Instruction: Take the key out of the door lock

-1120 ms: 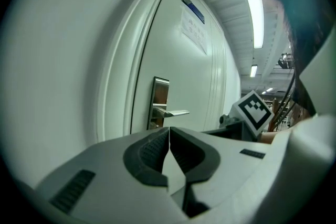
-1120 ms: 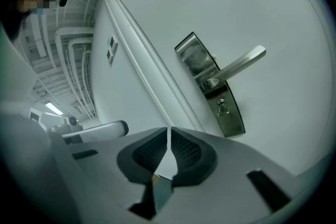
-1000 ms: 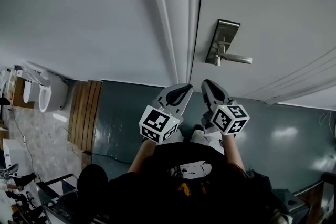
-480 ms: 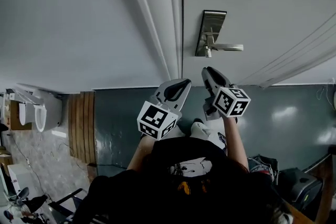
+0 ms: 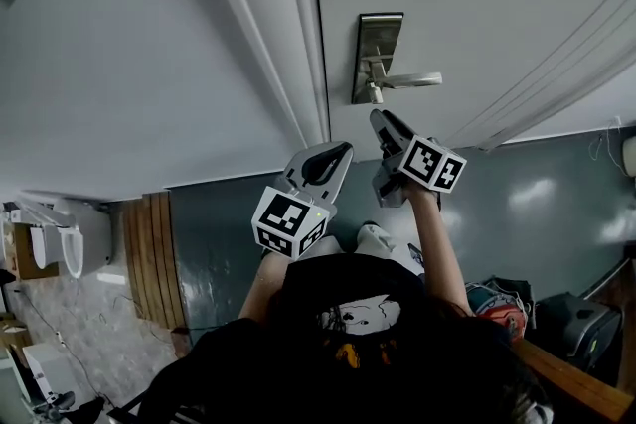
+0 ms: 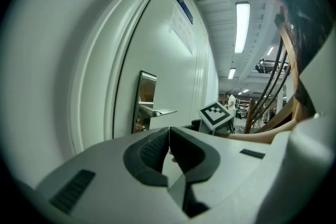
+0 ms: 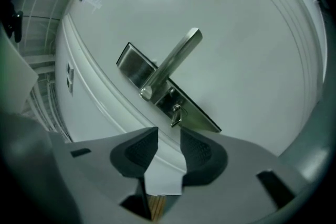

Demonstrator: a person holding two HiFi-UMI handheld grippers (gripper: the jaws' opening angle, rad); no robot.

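A small key point(image 7: 177, 114) hangs from the keyhole in the steel lock plate point(image 7: 157, 89), just below the lever handle point(image 7: 176, 63). My right gripper point(image 7: 169, 136) points at it from slightly below. Its jaws are opening, nothing is between them, and the key sits just beyond the tips. In the head view the right gripper point(image 5: 382, 121) is raised close under the lock plate point(image 5: 379, 45) on the white door point(image 5: 477, 5). My left gripper point(image 5: 336, 154) hangs lower beside the door frame. Its fingers point(image 6: 157, 147) are pressed together and empty.
The white door frame point(image 5: 298, 35) and wall run left of the lock. On the grey floor a wooden strip point(image 5: 149, 253) and a toilet point(image 5: 70, 238) lie at left. Bags point(image 5: 502, 298) lie at right. The right gripper's marker cube point(image 6: 216, 114) shows in the left gripper view.
My right gripper has risen towards the lock plate and now sits close under it. The left gripper has stayed low beside the frame. The head view has shifted.
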